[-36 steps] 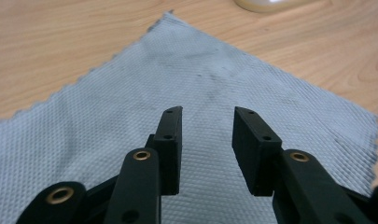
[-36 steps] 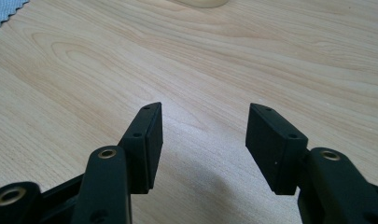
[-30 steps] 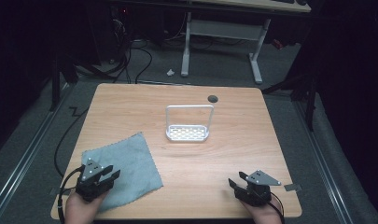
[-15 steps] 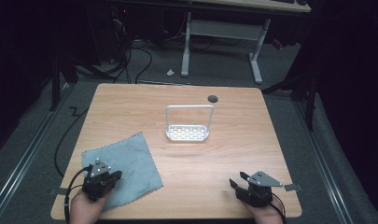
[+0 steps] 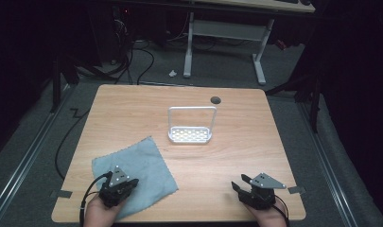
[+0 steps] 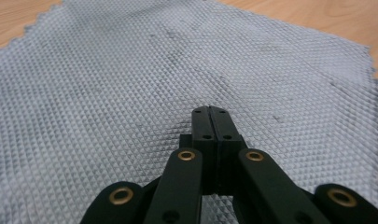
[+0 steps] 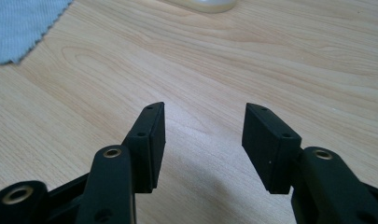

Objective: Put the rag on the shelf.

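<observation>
One cloth (image 5: 134, 174), thin, soft and limp, lies flat at the table's (image 5: 255, 142) near left corner. The left gripper (image 6: 210, 112) sits over its middle with jaws pressed together; whether they pinch any weave cannot be told. It should bunch easily, so an edge suits best. The right gripper (image 7: 203, 140) gapes over bare wood.

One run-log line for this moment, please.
left gripper: jaws just closed, tips together on blue cloth, pinch unclear | right gripper: open above bare table | white rack: untouched
</observation>
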The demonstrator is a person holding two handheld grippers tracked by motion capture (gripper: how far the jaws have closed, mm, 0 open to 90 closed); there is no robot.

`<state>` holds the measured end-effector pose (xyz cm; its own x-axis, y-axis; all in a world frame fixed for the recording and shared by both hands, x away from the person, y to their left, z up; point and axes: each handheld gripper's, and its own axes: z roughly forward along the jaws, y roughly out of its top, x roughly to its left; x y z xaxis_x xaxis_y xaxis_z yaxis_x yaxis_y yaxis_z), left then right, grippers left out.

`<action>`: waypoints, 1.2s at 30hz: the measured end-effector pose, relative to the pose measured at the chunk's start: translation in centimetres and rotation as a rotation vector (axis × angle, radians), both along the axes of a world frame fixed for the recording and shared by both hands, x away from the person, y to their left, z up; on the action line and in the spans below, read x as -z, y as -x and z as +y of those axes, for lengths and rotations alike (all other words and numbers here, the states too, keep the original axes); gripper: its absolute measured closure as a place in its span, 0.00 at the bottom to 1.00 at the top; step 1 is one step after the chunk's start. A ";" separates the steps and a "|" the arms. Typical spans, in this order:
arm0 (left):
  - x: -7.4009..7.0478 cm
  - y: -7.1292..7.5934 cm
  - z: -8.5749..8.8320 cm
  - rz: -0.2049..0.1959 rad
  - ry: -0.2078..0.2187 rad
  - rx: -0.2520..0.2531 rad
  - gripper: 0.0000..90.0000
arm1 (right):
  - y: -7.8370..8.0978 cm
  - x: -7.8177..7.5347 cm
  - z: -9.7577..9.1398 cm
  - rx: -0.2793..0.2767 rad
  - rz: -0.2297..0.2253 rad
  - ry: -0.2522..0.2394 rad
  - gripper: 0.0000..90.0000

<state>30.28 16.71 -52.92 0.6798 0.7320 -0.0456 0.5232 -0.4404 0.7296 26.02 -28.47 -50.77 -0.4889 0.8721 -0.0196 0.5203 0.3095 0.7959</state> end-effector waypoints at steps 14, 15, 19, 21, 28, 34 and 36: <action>-0.4 1.3 -3.2 -0.017 0.006 0.119 0.94 | -1.1 -0.2 2.5 -0.035 0.002 -0.044 0.59; -0.4 1.3 -3.2 -0.017 0.006 0.119 0.93 | -1.3 -0.3 2.9 -0.044 0.002 -0.050 0.59; -1.3 1.2 -0.4 -0.032 0.043 0.048 0.92 | -2.3 -0.7 4.8 -0.094 0.010 -0.061 0.60; -1.3 1.1 0.1 -0.023 0.041 0.028 0.92 | -3.0 -0.9 6.2 -0.116 0.006 -0.055 0.61; -0.9 1.9 3.2 0.013 0.034 -0.032 0.92 | -6.1 -0.5 12.7 -0.238 0.031 -0.032 0.65; -0.4 1.8 3.1 0.031 -0.020 -0.036 0.93 | -8.5 0.3 17.3 -0.313 0.080 -0.009 0.83; -0.3 1.6 3.2 0.039 0.000 -0.041 0.94 | -9.3 0.8 18.2 -0.319 0.104 0.005 0.87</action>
